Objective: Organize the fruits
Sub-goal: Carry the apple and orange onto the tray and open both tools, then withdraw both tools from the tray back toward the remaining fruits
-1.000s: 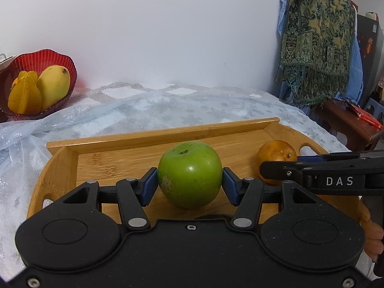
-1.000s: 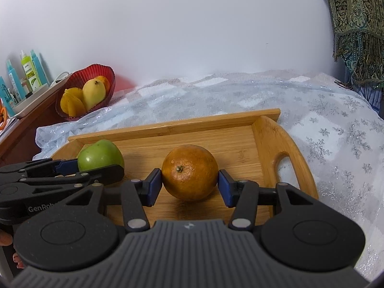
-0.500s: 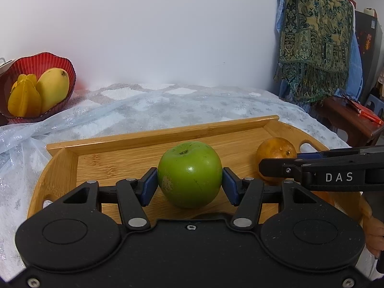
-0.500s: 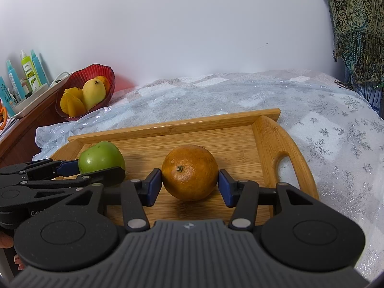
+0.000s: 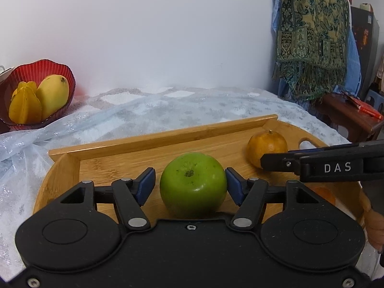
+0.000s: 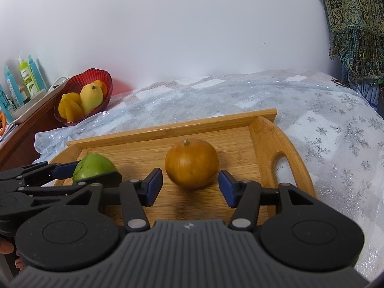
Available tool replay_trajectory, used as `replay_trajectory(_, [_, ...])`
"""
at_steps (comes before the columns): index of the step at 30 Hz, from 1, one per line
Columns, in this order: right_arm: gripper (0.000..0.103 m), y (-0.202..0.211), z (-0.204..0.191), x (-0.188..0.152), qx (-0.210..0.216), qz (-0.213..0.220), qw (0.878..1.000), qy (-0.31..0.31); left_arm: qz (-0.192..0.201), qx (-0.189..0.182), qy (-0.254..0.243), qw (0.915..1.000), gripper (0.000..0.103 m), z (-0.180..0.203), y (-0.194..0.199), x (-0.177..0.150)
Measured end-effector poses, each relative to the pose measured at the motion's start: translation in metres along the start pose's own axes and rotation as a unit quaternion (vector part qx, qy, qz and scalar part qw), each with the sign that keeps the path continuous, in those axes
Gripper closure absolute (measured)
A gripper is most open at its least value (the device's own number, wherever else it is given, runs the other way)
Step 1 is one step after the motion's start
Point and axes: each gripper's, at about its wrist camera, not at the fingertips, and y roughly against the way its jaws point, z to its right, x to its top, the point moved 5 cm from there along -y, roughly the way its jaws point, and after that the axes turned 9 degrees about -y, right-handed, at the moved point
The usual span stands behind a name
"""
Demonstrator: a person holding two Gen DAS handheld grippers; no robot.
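Both sets of jaws are opening on the rectangular bamboo tray: the left gripper loosens around the round green apple, the right gripper clears the orange tangerine. Behind the tray, a red ribbed glass bowl holds a yellow mango.

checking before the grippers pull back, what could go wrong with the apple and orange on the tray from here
The orange sits loose on the wooden tray as the right gripper jaws open; being round, it may roll. The green apple looks nearly touching one blue pad of the opening left gripper, so pulling back could nudge it. The two grippers sit close together and might bump.
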Motion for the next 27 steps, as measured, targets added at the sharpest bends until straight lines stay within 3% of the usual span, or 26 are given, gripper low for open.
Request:
replay_trajectory(16, [0.039, 0.003, -0.003, 0.001, -0.001, 0.005, 1.000, 0.004, 0.010, 0.006, -0.003, 0.9999, 0.017, -0.001, 0.008, 0.000])
replay_trajectory(27, [0.031, 0.008, -0.003, 0.000, -0.009, 0.013, 1.000, 0.008, 0.018, 0.020, 0.006, 0.9996, 0.014, -0.002, 0.020, -0.002])
